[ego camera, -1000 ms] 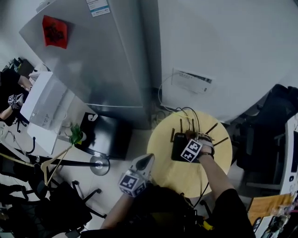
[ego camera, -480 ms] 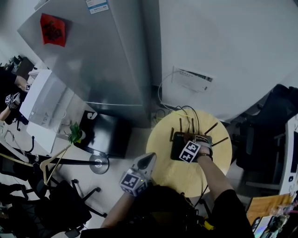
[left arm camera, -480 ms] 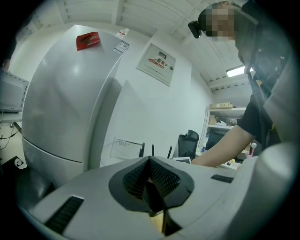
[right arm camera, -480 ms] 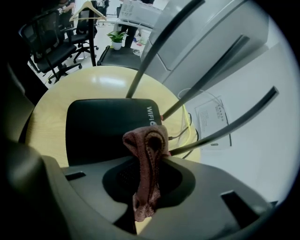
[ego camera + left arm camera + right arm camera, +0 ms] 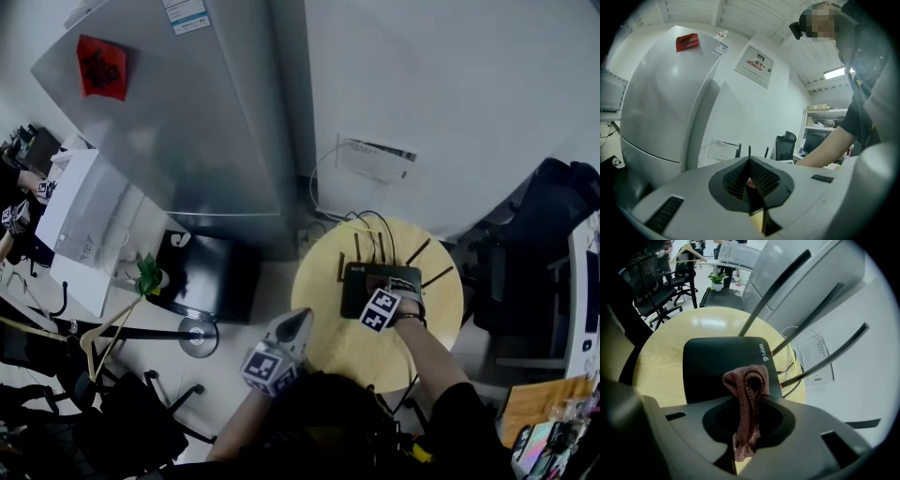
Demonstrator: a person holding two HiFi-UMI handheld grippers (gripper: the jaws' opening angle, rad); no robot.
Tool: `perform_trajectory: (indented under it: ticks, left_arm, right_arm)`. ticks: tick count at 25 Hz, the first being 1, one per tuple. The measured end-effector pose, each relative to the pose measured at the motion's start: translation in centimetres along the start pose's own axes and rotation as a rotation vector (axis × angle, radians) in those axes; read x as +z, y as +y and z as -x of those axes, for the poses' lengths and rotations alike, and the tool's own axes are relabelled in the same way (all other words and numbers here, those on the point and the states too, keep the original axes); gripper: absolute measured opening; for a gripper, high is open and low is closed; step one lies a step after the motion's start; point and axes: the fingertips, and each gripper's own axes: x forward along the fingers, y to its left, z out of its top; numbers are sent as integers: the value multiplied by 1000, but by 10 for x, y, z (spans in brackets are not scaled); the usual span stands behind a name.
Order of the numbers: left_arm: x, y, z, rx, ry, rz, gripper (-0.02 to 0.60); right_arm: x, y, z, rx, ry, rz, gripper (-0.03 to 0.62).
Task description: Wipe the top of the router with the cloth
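- Cloth (image 5: 747, 394), a reddish-brown knit bunch, is sitting clamped between the right tongs (image 5: 747, 411), its rolled end sticking out past the tips.
- The bunched end is showing over the black router (image 5: 722, 366), at about 5 o'clock on its top; whether the cloth is touching the casing is not clear.
- The router is lying flat on the round yellow bench (image 5: 661, 357), toward 12 o'clock on the bench top in the head view.
- Its thin black antennas (image 5: 773, 291) are fanning out from the far edge toward 1 and 2 o'clock.
- Cables (image 5: 790, 364) are trailing off the router's far side.
- The left tongs (image 5: 750, 180) are hanging off the bench at about 8 o'clock from it, clenched tip to tip and gripping nothing.
- Beyond the bench, a white wall panel (image 5: 375, 159) is showing at 12 o'clock and a grey refrigerator (image 5: 187, 122) at 10 o'clock.
- A small potted plant (image 5: 150, 274) is standing at 9 o'clock.
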Motion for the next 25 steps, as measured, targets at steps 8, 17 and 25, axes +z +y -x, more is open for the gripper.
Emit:
perform_trajectory:
  ticks: [8, 17, 25]
  left_arm:
    - [4, -5, 0, -35, -5, -15, 2]
    - [9, -18, -17, -129, 2, -49, 2]
    - [11, -30, -33, -185, 23, -51, 2]
  right_arm:
    - [-3, 25, 9, 17, 2, -11, 61]
    - [-12, 50, 21, 63, -4, -18, 61]
    - [-17, 63, 28, 117, -23, -74, 62]
